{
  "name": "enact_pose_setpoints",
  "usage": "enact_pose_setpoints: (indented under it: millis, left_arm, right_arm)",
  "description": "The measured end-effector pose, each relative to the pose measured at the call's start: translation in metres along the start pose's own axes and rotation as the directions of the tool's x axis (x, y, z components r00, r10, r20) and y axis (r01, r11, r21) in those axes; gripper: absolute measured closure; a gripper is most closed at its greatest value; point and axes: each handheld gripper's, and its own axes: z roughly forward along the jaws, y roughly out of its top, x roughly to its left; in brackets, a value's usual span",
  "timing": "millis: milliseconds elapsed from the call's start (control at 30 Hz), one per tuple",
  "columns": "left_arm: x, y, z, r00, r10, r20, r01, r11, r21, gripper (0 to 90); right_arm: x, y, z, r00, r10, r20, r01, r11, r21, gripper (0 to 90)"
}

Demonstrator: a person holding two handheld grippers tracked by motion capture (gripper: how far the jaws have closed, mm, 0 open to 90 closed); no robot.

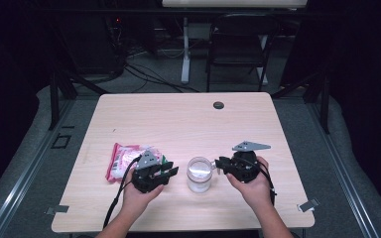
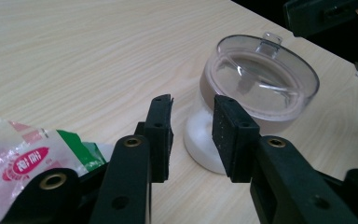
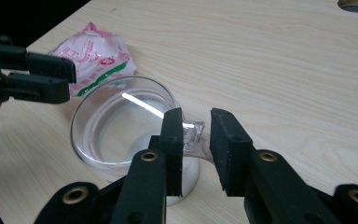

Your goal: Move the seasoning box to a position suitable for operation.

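A clear jar (image 1: 199,174) with a transparent lid and white stuff in its bottom stands on the wooden table (image 1: 178,119) near the front. My left gripper (image 1: 171,168) is just left of it, open. In the left gripper view the jar (image 2: 256,88) stands beyond the gripper (image 2: 193,105), with nothing between its jaws. My right gripper (image 1: 218,162) comes in from the right. In its own view, the gripper (image 3: 196,116) has its jaws on either side of the lid's small clear tab (image 3: 193,131), with a gap still showing. A pink, white and green bag (image 1: 126,159) lies left of my left hand.
A round cable hole (image 1: 219,105) sits in the table's far side. Metal clips (image 1: 307,205) stick out at the front corners. Beyond the table stand a folding chair (image 1: 238,44) and loose cables on the floor. The far half of the tabletop is bare wood.
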Motion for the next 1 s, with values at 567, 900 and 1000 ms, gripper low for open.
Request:
enact_pose_setpoints:
  millis: [567,900,1000]
  left_arm:
    - [-0.012,-0.013,0.004,0.9964,-0.012,0.084,0.006,0.9976,0.069,88.2]
    - [-0.020,-0.012,0.009,0.9934,0.015,0.113,-0.023,0.9972,0.071,90.0]
    - [-0.023,-0.012,0.012,0.9920,0.021,0.124,-0.030,0.9969,0.073,90.0]
  right_arm:
    - [-0.007,0.003,0.010,0.9971,0.063,-0.043,-0.064,0.9975,-0.029,83.0]
    - [-0.006,0.000,0.014,0.9977,0.063,-0.024,-0.063,0.9979,-0.011,83.8]
    - [-0.007,-0.001,0.013,0.9970,0.072,-0.027,-0.073,0.9972,-0.015,85.9]
